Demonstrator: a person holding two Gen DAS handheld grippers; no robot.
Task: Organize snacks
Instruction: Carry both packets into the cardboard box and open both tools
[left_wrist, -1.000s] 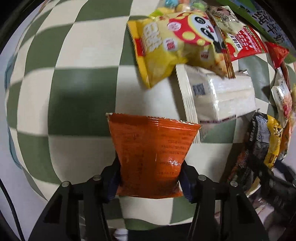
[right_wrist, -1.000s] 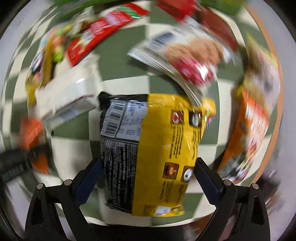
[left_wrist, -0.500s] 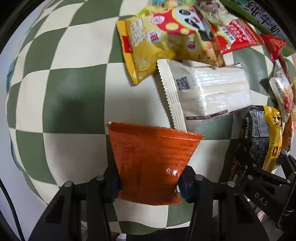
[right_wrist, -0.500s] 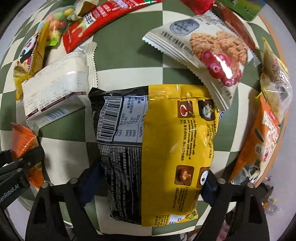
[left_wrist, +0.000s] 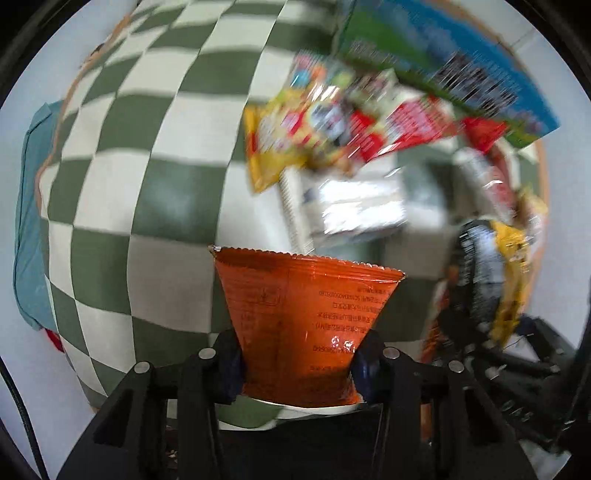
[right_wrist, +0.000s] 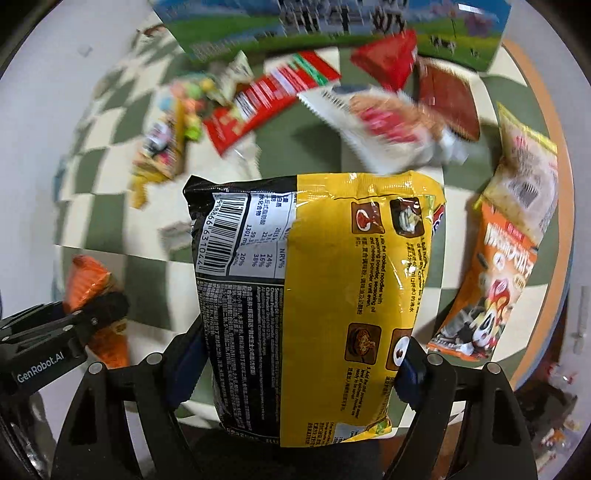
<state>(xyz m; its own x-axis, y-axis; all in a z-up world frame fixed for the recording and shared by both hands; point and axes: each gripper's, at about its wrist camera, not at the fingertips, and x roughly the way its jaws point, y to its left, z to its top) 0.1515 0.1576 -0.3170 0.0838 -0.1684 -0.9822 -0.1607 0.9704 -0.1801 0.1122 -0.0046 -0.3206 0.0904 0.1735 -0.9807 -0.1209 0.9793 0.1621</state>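
Observation:
My left gripper (left_wrist: 299, 363) is shut on an orange snack packet (left_wrist: 306, 314) and holds it above the green-and-white checkered table (left_wrist: 147, 184). My right gripper (right_wrist: 295, 369) is shut on a yellow-and-black noodle packet (right_wrist: 314, 288) and holds it above the same table. The left gripper with its orange packet (right_wrist: 92, 291) shows at the lower left of the right wrist view. The noodle packet (left_wrist: 495, 266) shows blurred at the right of the left wrist view.
Several snack packets lie at the far side of the table: a yellow packet (left_wrist: 288, 147), a white packet (left_wrist: 351, 206), a long red packet (right_wrist: 266, 99), a cookie packet (right_wrist: 384, 125), an orange packet (right_wrist: 491, 280). A green-and-blue carton (right_wrist: 332, 26) stands behind them.
Both grippers have risen and pulled back from the table with their packets; the snack pile looks smaller and farther, and the carton at the back has come into view.

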